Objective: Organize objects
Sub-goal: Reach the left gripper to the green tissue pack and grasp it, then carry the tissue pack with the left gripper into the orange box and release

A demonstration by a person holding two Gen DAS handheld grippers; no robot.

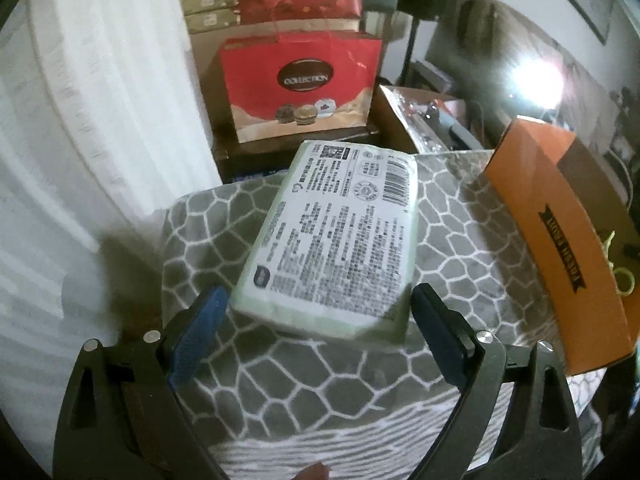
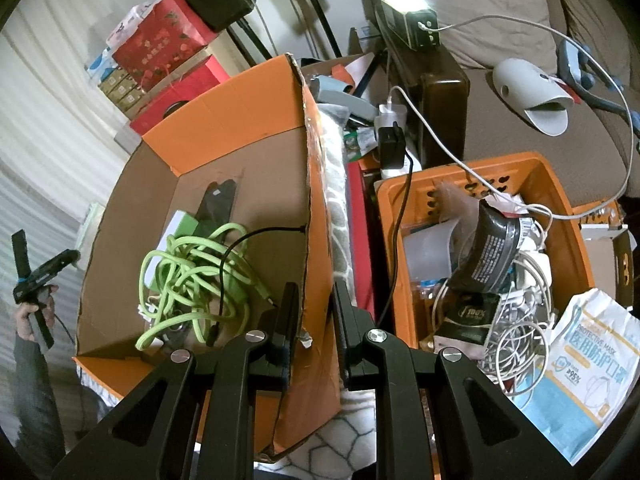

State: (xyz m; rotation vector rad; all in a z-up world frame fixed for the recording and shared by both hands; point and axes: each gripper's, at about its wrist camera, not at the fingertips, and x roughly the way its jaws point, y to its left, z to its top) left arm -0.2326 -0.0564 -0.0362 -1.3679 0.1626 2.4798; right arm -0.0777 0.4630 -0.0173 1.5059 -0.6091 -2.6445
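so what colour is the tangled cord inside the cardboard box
Light green cord, seen best in the right wrist view, piled in the orange cardboard box.

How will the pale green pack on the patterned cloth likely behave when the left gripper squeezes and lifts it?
The pack looks film-wrapped with rounded edges, so it probably gives under the pads and may be slick. It seems light for its bulk. Lying flat on the cloth, it should not roll. The left gripper straddles its near end, open.
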